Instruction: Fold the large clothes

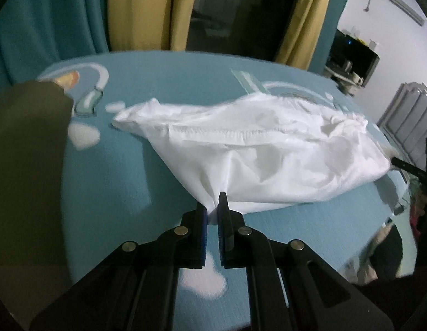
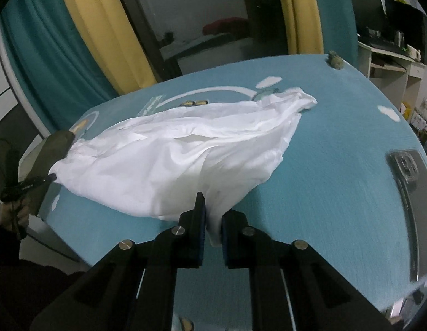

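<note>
Left hand-held gripper (image 1: 212,209): reaches forward, low over the surface; its two black fingers with blue pads are pressed onto a bunched corner of the white garment (image 1: 254,154), cloth showing between the pads.
Left gripper seen from the right wrist: a dark tip (image 2: 34,183) meets the garment's left end, with a hand and an olive sleeve (image 2: 52,151) behind it at the frame's left edge.
White garment: spread in loose, crumpled folds across the teal bench (image 1: 117,171), stretched between the two grippers; a stitched hem runs across its middle in the left wrist view; the far end lies in a gathered point on the cloth surface.
Right hand-held gripper (image 2: 213,215): points forward and slightly down; fingers closed on a gathered fold of the garment (image 2: 185,149), which rises from the pinch in a cone.
Bench surface: teal cover with white printed shapes; a dark rectangular object (image 2: 405,165) lies near its right edge.
Background: teal and yellow curtains (image 2: 83,27) hang beyond the bench.
</note>
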### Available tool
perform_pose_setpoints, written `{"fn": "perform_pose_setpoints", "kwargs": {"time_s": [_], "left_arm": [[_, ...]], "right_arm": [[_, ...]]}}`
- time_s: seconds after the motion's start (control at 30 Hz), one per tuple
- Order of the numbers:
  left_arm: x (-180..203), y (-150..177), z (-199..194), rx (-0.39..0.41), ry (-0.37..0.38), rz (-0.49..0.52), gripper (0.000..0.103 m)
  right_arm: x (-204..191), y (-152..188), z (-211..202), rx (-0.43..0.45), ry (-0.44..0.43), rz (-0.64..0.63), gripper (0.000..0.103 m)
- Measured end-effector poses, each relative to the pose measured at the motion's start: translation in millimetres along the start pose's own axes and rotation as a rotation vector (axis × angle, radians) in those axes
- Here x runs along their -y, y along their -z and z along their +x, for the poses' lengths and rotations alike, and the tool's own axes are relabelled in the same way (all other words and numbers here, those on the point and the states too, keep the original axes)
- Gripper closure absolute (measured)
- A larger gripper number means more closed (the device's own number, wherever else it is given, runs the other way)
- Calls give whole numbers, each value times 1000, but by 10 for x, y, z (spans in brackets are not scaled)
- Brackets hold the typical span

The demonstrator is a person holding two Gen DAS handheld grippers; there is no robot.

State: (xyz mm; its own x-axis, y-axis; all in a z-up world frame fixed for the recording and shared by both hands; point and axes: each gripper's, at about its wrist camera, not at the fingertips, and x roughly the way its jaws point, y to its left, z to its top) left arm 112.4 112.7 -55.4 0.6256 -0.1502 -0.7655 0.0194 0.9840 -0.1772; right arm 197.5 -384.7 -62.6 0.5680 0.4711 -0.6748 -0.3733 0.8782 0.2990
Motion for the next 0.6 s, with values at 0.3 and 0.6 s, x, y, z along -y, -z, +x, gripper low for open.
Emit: {"fn": "perform_pose_setpoints", "kwargs": {"time_s": [0.3,0.6], "left_arm": [[-21,105,-27,-56,-43,9,71],[151,-498,-10,58,-9,95,64]], "right_arm": [[178,236,111,-87,14,71,76],[159,-159,-64,42,72,54,52]]}}
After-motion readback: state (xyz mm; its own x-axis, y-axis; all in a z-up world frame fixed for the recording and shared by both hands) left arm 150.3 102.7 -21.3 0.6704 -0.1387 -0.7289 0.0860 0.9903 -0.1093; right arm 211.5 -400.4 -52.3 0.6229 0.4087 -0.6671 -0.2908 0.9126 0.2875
